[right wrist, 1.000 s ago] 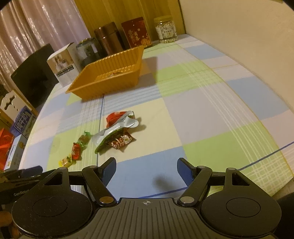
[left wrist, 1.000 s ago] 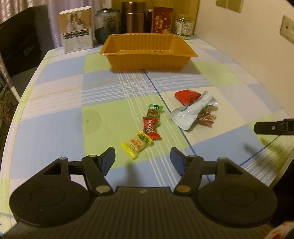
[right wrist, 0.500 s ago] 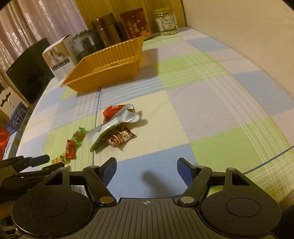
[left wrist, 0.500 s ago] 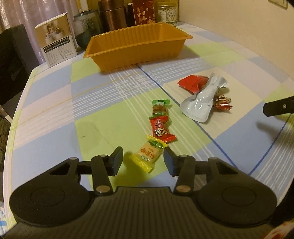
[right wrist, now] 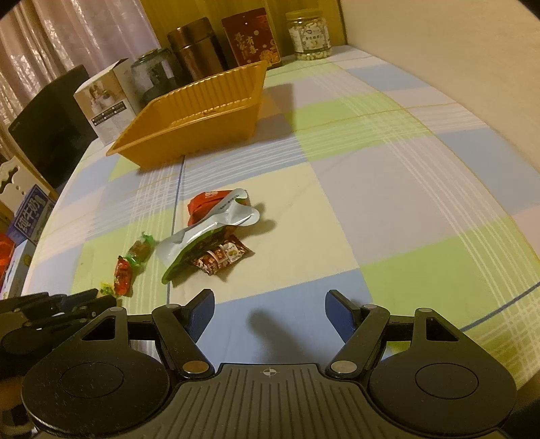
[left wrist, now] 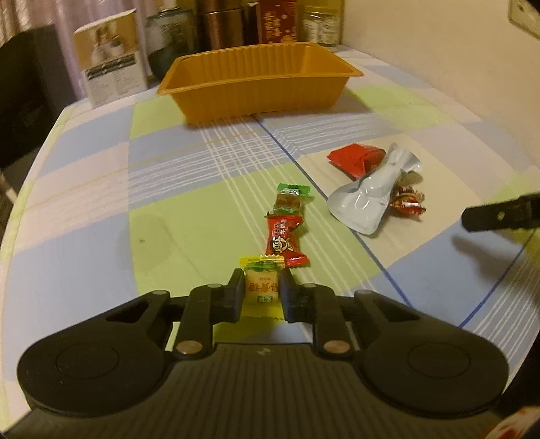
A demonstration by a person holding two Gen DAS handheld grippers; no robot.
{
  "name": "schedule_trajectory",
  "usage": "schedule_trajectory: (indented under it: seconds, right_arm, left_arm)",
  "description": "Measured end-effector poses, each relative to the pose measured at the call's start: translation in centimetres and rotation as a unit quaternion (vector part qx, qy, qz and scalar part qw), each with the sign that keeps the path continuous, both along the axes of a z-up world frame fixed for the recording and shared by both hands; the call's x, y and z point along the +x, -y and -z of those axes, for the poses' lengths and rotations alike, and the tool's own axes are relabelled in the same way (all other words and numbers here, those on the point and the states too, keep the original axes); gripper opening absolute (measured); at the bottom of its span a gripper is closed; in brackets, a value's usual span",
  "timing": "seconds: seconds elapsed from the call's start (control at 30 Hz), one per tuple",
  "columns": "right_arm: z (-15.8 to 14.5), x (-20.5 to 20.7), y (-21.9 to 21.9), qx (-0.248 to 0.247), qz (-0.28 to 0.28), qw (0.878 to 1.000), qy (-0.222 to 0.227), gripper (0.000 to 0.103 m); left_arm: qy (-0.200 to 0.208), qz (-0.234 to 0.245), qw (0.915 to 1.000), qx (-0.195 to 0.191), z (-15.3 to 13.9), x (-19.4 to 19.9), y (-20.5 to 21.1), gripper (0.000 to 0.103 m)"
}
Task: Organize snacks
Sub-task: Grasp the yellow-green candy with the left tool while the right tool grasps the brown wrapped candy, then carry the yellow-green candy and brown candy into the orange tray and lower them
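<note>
My left gripper (left wrist: 261, 287) is shut on a yellow wrapped candy (left wrist: 262, 285) low over the checked tablecloth. Just beyond it lie a red candy (left wrist: 284, 239) and a green-ended candy (left wrist: 289, 200). To the right lie a silver pouch (left wrist: 369, 194), a red packet (left wrist: 356, 158) and a dark red candy (left wrist: 406, 201). An orange tray (left wrist: 256, 79) stands at the back. My right gripper (right wrist: 270, 310) is open and empty, hovering near the pouch (right wrist: 206, 233); one of its fingers (left wrist: 499, 214) shows at the right of the left wrist view.
A white box (left wrist: 109, 76), a dark jar (left wrist: 168, 37), a brown canister (right wrist: 195, 49), a red box (right wrist: 253, 37) and a clear jar (right wrist: 308, 30) line the back. A wall (right wrist: 455, 50) runs along the right. A black chair (right wrist: 50, 125) stands left.
My left gripper moved forward and down and closed on the yellow candy. My right gripper shifted slightly closer to the pouch and stayed open.
</note>
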State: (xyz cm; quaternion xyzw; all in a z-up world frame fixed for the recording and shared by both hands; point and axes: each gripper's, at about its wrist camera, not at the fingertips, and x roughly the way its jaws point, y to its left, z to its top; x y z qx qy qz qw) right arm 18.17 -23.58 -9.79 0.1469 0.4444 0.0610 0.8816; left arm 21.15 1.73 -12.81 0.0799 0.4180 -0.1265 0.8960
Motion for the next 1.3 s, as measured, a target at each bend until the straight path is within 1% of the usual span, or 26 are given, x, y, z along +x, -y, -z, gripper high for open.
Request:
schedule_trajectory:
  seconds: [0.13, 0.3, 0.5, 0.53, 0.6, 0.83, 0.97, 1.17, 1.3]
  right_arm:
    - [0.2, 0.7, -1.0, -0.004, -0.018, 1.0, 0.013, 0.073]
    - [0.8, 2.0, -2.4, -0.016, -0.051, 0.998, 0.033, 0.073]
    - [1.7, 3.2, -3.9, -0.04, -0.073, 0.995, 0.046, 0.072]
    - [1.9, 3.4, -4.0, -0.043, -0.077, 0.995, 0.046, 0.071]
    - [2.2, 3.7, -4.5, -0.05, -0.087, 0.994, 0.045, 0.062]
    - [2.7, 4.5, -6.0, -0.091, -0.109, 0.988, 0.062, 0.06]
    - [3.0, 4.5, -6.7, -0.126, -0.127, 0.981, 0.075, 0.051]
    - [2.9, 4.1, -6.8, -0.127, -0.133, 0.98, 0.078, 0.039]
    - [2.7, 3.5, -6.7, -0.122, -0.134, 0.981, 0.073, 0.036]
  left_arm:
    - [-0.006, -0.028, 0.9992, -0.026, -0.2, -0.4, -0.2, 0.019]
    - [-0.006, -0.049, 0.9975, -0.05, -0.5, -1.1, -0.3, 0.019]
    - [-0.007, -0.056, 0.9969, -0.055, -0.5, -1.5, -0.4, 0.019]
    - [-0.008, -0.057, 0.9968, -0.056, -0.5, -1.4, -0.5, 0.019]
    - [-0.009, -0.06, 0.9965, -0.057, -0.4, -1.4, -0.7, 0.019]
    - [-0.012, -0.061, 0.9962, -0.06, -0.2, -1.4, -0.7, 0.019]
    - [-0.011, -0.063, 0.9961, -0.061, -0.2, -1.5, -0.7, 0.019]
    - [-0.009, -0.062, 0.9961, -0.062, -0.4, -1.6, -0.6, 0.019]
    - [-0.007, -0.063, 0.9959, -0.065, -0.8, -1.8, -0.4, 0.019]
